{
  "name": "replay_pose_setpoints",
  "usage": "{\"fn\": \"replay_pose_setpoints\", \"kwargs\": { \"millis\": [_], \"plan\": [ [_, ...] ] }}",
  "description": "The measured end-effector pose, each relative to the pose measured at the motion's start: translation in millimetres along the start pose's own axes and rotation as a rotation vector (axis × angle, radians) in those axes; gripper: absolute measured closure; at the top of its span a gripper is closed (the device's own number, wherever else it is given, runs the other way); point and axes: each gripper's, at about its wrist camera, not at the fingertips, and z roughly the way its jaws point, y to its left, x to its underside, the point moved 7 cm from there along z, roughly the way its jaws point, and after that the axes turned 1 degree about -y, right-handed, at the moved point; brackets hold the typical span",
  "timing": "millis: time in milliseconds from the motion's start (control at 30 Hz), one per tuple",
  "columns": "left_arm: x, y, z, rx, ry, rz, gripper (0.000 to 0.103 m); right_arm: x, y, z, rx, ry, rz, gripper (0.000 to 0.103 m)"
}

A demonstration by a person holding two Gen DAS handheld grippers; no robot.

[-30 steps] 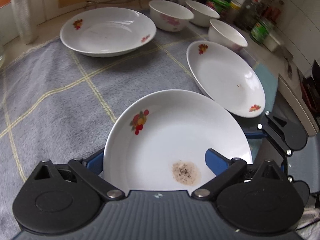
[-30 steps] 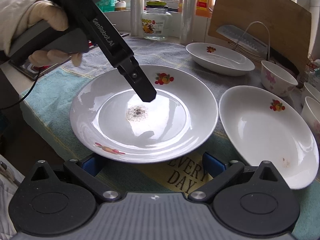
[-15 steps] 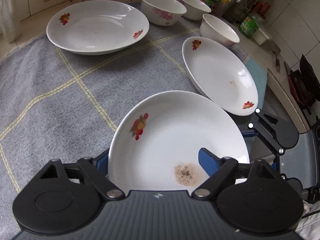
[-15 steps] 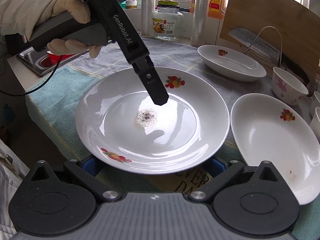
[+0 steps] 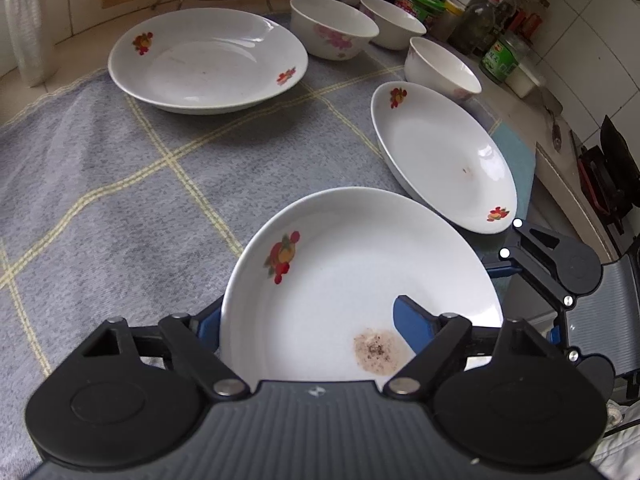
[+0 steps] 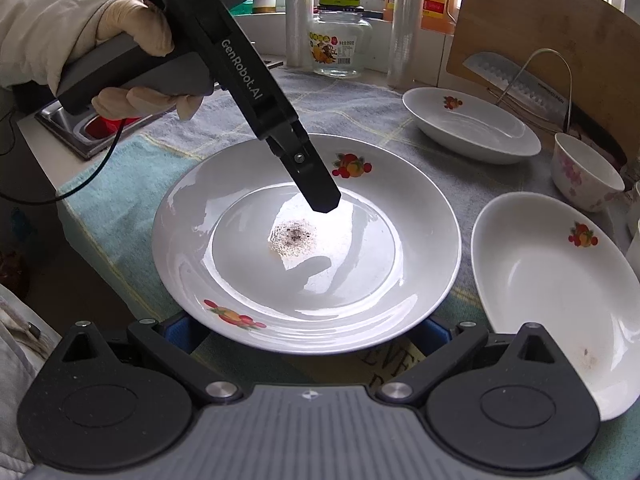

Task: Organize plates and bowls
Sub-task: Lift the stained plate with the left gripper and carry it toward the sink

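Your left gripper [image 5: 316, 320] has just clamped onto the stained plate's [image 5: 352, 272] rim, one finger inside, one beneath. Your right gripper [image 6: 304, 330] waits unclenched under its near edge. Beyond: two plates [image 5: 208, 60], three bowls [image 5: 332, 26].

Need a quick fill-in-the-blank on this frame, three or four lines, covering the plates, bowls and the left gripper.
1. The left gripper is shut on the rim of the white plate with the brown ____.
2. The number of white plates with fruit prints in view is ____.
3. The white bowl with pink flowers stands on the grey checked ____.
4. The number of white bowls in the left wrist view is ____.

Missing words: stain; three; cloth; three
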Motion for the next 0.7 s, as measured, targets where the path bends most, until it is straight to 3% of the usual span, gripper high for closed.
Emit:
{"fn": "replay_pose_setpoints", "kwargs": {
  "millis": [300,700],
  "plan": [
    [1,17,-29,-0.036,-0.071,-0.040,0.019,-27,8,4,-0.028,-0.013,-0.056,0.000],
    [8,77,-72,-0.111,-0.157,-0.122,0.019,-85,25,45,-0.097,-0.033,-0.161,0.000]
  ]
}}
